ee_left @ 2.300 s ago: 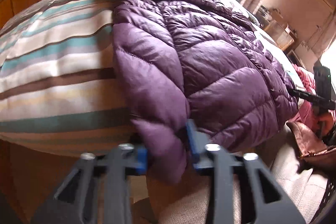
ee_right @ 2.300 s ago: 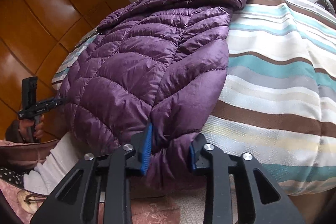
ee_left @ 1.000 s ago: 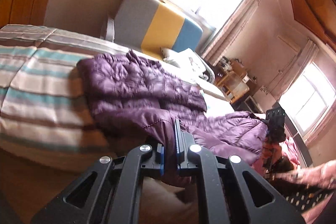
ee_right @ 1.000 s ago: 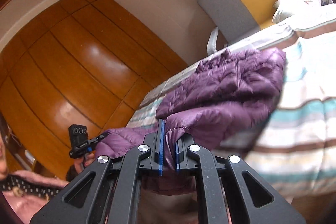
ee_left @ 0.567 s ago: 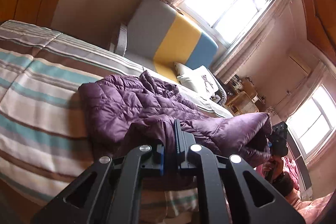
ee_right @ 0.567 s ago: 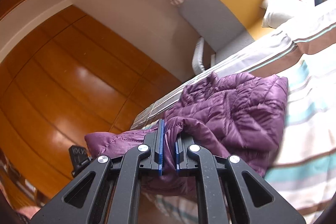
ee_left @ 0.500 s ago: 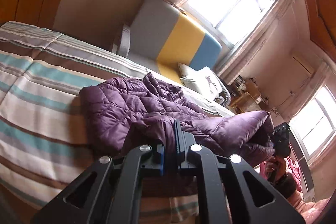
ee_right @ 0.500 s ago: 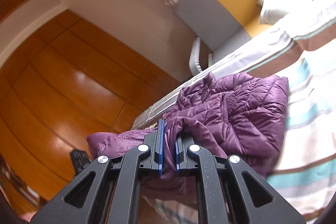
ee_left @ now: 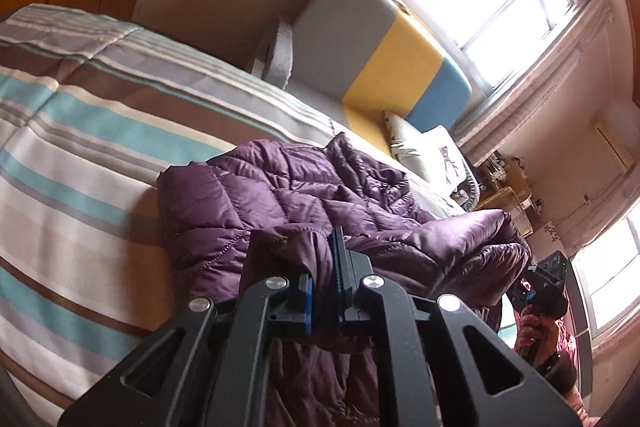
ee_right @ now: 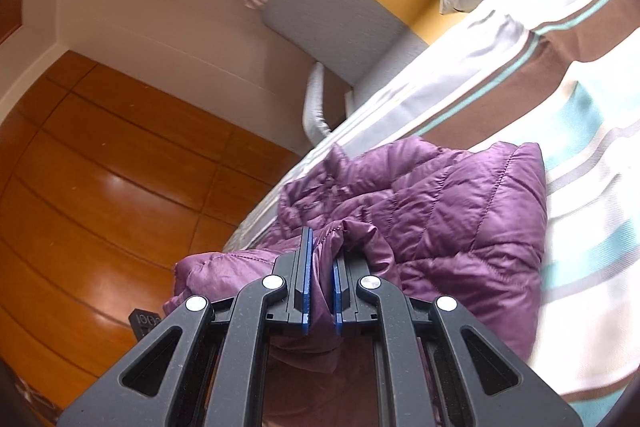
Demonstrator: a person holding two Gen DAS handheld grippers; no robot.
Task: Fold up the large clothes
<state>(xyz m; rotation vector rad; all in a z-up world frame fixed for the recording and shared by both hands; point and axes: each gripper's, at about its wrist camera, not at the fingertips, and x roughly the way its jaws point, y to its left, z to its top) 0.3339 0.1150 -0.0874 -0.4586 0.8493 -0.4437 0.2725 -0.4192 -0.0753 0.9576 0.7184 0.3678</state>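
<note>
Pinching the hem, both grippers hold the purple quilted jacket (ee_left: pixel 288 199), doubled over; glossy, puffy.

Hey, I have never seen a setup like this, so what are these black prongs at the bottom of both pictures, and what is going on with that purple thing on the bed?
No robot here: a person holds a hand-held gripper in each hand, each with a fisheye camera looking along its black jaws. One picture comes from the left gripper, the other from the right gripper. The right gripper also shows at the edge of the left view, held in the person's hand. On the striped bed cover lies a purple quilted puffer jacket. Each gripper's jaws are shut on an edge of it, the held part raised above the rest of the jacket, likely mid-fold. Behind stand a grey, yellow and blue headboard and a white pillow.
</note>
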